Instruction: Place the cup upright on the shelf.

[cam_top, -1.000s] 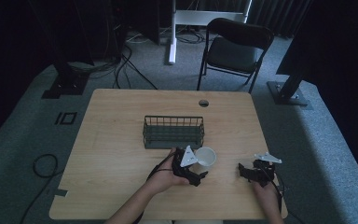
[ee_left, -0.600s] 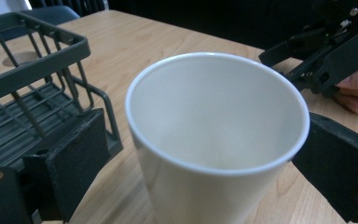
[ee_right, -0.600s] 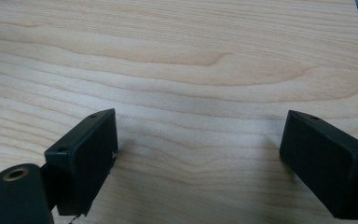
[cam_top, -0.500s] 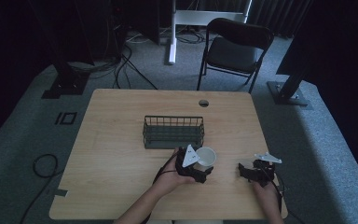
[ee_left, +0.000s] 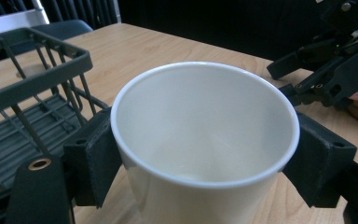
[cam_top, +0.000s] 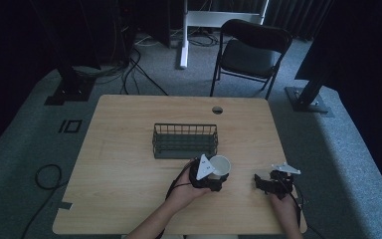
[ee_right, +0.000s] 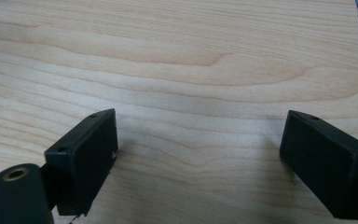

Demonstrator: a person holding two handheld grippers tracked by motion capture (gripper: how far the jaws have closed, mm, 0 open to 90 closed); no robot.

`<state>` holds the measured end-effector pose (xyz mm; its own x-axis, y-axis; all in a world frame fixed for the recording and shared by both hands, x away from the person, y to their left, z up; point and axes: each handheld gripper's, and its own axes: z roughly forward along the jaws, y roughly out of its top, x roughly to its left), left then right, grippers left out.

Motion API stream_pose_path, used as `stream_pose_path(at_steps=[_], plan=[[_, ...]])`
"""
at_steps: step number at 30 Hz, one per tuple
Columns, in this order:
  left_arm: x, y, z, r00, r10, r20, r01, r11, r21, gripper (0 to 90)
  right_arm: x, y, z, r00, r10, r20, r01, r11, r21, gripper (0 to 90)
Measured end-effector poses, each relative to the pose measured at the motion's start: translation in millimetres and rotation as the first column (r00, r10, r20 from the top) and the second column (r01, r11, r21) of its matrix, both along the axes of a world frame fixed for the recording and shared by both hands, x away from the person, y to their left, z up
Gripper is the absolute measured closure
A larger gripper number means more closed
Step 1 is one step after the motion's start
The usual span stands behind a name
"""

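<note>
White ceramic cup sits clenched in the left claw, near the dark wire basket. Likely next: lifting it in. Right claw rests released on the wooden worktop.

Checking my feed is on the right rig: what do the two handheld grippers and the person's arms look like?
Both are black. The left gripper and right gripper each carry a pale grey three-cornered plate on top and trail a black cable. Up close, the jaws end in blocky black pads with small screw holes, and a brass-ringed hole sits at the lower left. The forearms look bare, with no sleeve visible.
</note>
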<state>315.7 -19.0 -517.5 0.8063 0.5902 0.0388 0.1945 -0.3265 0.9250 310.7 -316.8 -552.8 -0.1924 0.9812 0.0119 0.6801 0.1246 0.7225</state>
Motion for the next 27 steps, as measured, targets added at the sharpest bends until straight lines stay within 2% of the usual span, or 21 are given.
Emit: stream_pose_path(at_steps=[1,6,14,15,20,27], plan=[[0.2,0.6,0.7,1.0,-0.001,-0.01,0.001,0.9998,-0.017,20.9,0.0,0.0,0.0,1.0,0.0,0.0,0.0,1.0,0.0,10.8],[0.9,5.2,12.6,1.0,-0.003,-0.002,0.003,0.9992,-0.041,21.0,0.0,0.0,0.0,1.0,0.0,0.0,0.0,1.0,0.0,10.8],[-0.4,7.5,32.2,0.9995,-0.033,0.004,0.033,0.9985,-0.043,21.0,0.0,0.0,0.0,1.0,0.0,0.0,0.0,1.0,0.0,10.8],[-0.6,7.8,37.1,0.9992,-0.04,-0.002,0.04,0.9977,-0.056,21.0,0.0,0.0,0.0,1.0,0.0,0.0,0.0,1.0,0.001,10.8],[-1.3,7.6,48.0,0.9982,-0.06,-0.003,0.06,0.9962,-0.064,21.0,0.0,0.0,0.0,1.0,0.0,0.0,0.0,1.0,0.0,10.8],[-0.2,9.0,62.2,0.9977,-0.067,0.006,0.067,0.9945,-0.08,21.0,0.0,0.1,0.0,1.0,-0.001,0.0,0.001,1.0,0.001,10.8]])
